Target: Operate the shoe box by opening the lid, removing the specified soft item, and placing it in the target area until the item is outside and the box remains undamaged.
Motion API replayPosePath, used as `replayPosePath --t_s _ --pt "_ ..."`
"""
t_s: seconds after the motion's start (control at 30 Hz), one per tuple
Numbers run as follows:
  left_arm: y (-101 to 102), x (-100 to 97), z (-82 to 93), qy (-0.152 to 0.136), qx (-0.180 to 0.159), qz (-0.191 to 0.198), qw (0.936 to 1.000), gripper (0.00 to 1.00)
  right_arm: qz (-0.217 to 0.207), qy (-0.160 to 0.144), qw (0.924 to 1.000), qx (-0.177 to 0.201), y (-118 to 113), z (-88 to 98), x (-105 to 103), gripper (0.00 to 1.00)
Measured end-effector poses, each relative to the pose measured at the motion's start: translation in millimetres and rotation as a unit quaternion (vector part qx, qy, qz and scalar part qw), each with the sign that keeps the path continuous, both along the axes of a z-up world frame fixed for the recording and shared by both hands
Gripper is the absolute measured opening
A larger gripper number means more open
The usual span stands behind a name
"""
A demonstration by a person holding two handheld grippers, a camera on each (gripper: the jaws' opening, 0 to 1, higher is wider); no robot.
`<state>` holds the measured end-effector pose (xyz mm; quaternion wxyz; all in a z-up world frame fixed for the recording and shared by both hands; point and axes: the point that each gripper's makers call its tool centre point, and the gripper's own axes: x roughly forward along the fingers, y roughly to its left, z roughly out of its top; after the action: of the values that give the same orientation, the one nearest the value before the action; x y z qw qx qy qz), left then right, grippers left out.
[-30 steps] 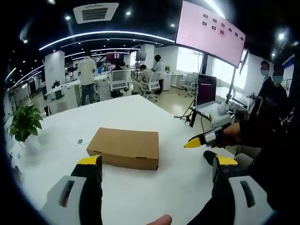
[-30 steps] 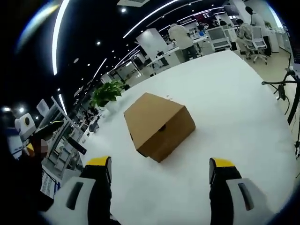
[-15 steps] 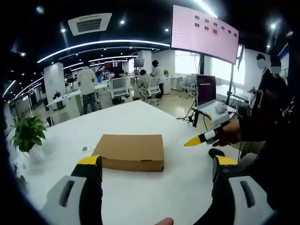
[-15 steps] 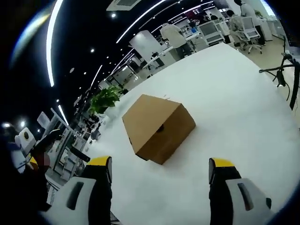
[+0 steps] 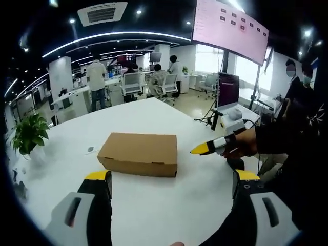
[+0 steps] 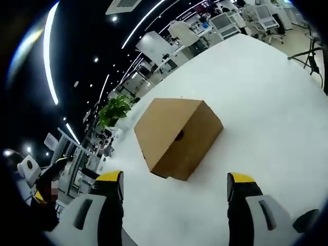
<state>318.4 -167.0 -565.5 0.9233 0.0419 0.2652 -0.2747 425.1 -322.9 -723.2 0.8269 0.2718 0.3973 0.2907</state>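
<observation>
Cardboard shoe box (image 5: 139, 154) sits lid-down-shut on the white surface (image 5: 154, 200), near its middle, bare surface on all sides of it. Far edge of the surface is well behind the box, right edge drops off toward a tripod and monitor stand. Potted plant (image 5: 28, 134) near the left edge, well apart from the box; small round object (image 5: 90, 149) just left of the box.

Box: plain brown, long side facing the left gripper view, corners square, no visible dents. Right gripper view looks at its short end (image 6: 177, 136), which has a dark finger hole.

Left hand-held gripper (image 5: 171, 179) jaws wide apart, nothing between them, short of the box. Right hand-held gripper (image 6: 174, 182) likewise spread and empty; its yellow tip (image 5: 202, 149) comes in beside the box's right end, not touching.
</observation>
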Motion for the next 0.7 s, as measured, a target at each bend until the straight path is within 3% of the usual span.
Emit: replayPosePath --t_s 0.07,0.13,0.27,0.43,0.5,0.6,0.7 --pt "-2 0.4 -0.8 0.007 -0.017 0.004 0.9998 0.99 -0.004 0.005 1.0 0.0 1 -2.9 3 0.84" --pt "-1 3.4 1.9 -0.006 -0.028 0.013 0.9995 0.97 0.001 0.006 1.0 -0.006 2 -6.1 5 0.84" --pt "-6 6.8 9.2 -0.018 -0.084 0.02 0.9961 0.92 -0.015 0.026 0.9995 0.013 4 -6.9 11 0.84" --pt "-1 8.8 -0.8 -0.014 -0.065 0.03 0.9973 0.92 -0.027 0.036 0.9988 0.022 7 -8.4 20 0.84" --pt "0 10.0 1.0 -0.017 -0.074 0.035 0.9965 0.94 -0.029 0.034 0.9987 0.025 8 -6.5 24 0.84" --pt "2 9.7 -4.1 0.006 -0.079 0.047 0.9957 0.99 -0.038 0.037 0.9982 0.028 9 -7.3 29 0.84" --pt "3 10.1 -3.4 -0.004 -0.078 0.046 0.9959 0.99 -0.043 0.044 0.9974 0.036 12 -6.9 34 0.84"
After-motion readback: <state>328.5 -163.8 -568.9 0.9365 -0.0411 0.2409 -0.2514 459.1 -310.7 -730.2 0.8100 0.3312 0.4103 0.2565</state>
